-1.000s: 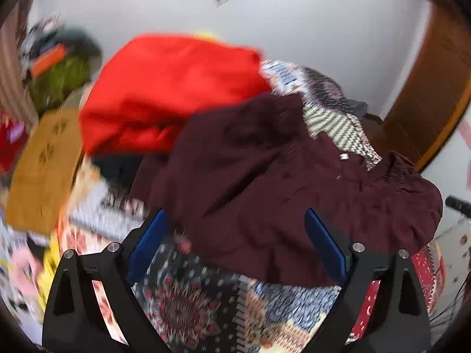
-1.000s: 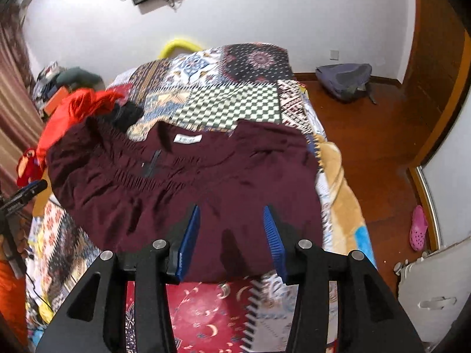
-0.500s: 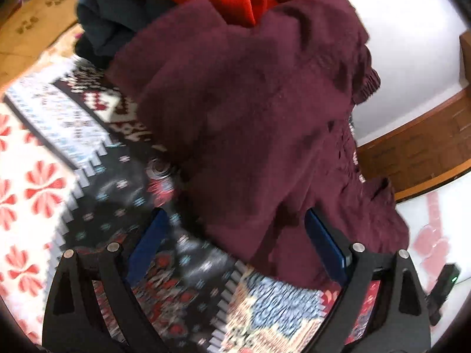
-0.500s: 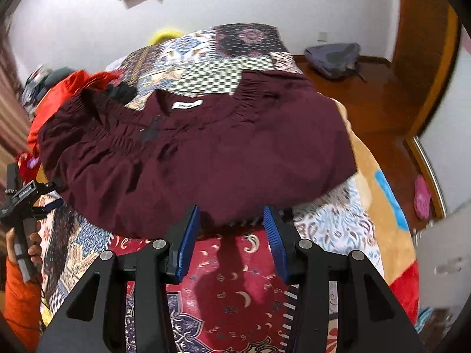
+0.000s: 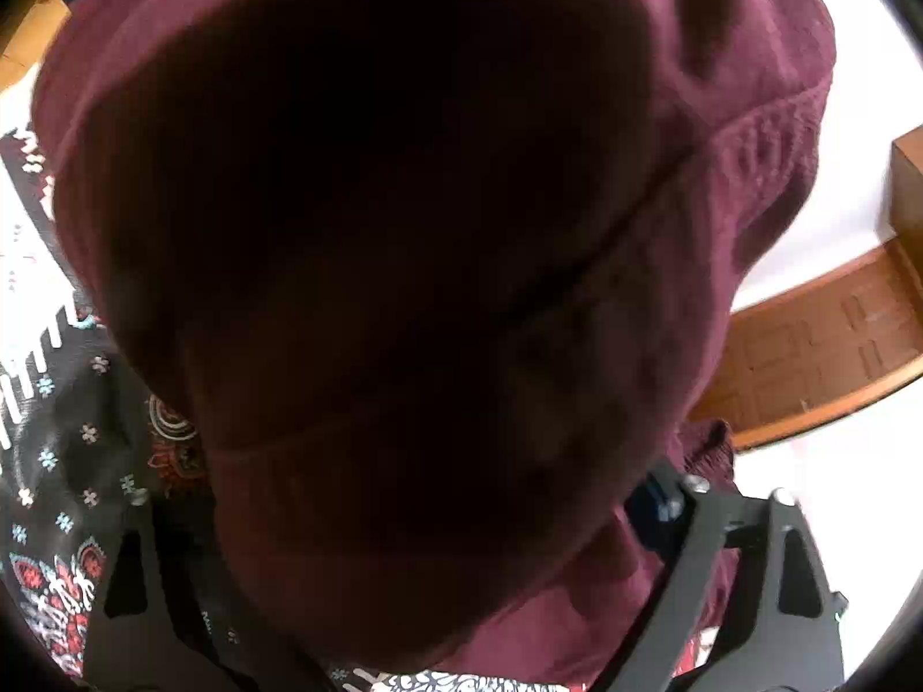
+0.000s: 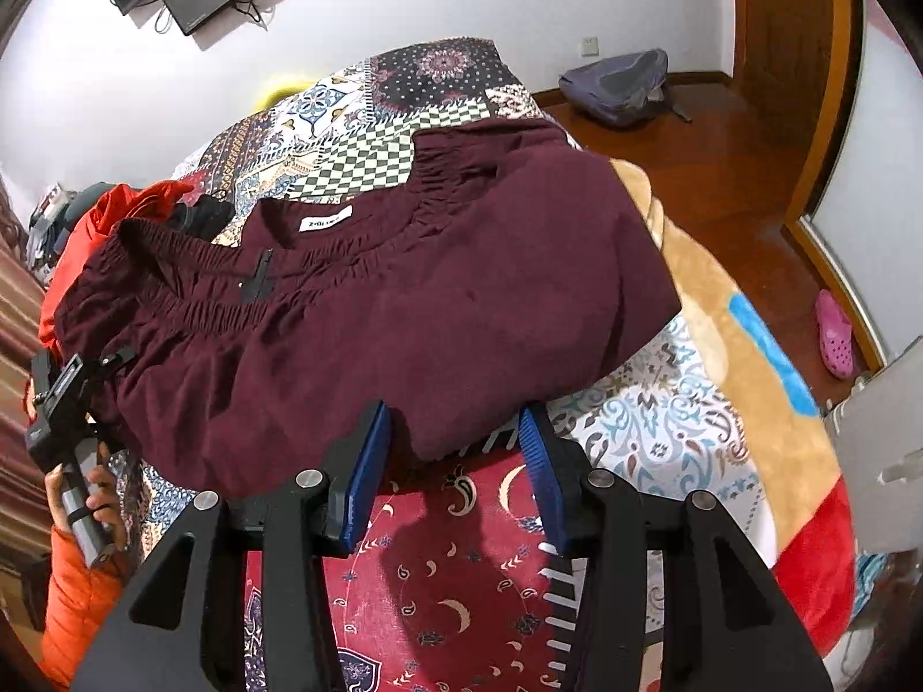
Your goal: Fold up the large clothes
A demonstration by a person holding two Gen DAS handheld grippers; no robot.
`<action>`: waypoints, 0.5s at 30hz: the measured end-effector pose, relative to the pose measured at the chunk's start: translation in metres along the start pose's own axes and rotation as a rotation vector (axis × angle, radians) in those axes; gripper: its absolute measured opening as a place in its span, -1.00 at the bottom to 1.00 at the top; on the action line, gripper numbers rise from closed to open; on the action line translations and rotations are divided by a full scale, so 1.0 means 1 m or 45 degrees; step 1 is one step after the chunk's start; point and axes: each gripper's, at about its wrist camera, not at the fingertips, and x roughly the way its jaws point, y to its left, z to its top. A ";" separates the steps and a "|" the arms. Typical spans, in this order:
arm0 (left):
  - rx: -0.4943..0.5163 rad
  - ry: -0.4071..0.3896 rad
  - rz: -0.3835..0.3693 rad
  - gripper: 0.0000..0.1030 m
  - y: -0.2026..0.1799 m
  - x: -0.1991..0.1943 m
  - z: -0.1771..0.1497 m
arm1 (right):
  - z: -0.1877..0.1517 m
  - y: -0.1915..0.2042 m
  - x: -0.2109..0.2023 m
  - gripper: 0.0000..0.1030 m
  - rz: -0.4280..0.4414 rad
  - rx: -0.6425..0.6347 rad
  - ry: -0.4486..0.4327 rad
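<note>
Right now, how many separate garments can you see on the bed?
3: the maroon garment spread across the quilt, a red garment at its far left, and a black one beside that. More may be hidden underneath.

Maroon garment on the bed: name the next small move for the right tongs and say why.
Probably ease the right tongs forward and close on the maroon garment's near edge: the pads stand open with the hem just reaching between them, not pinched, while the left tongs are closing over its far side.
</note>
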 end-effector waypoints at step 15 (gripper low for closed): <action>0.235 -0.127 0.039 -0.78 -0.065 -0.105 -0.067 | -0.006 0.031 -0.047 -0.17 0.073 -0.141 -0.102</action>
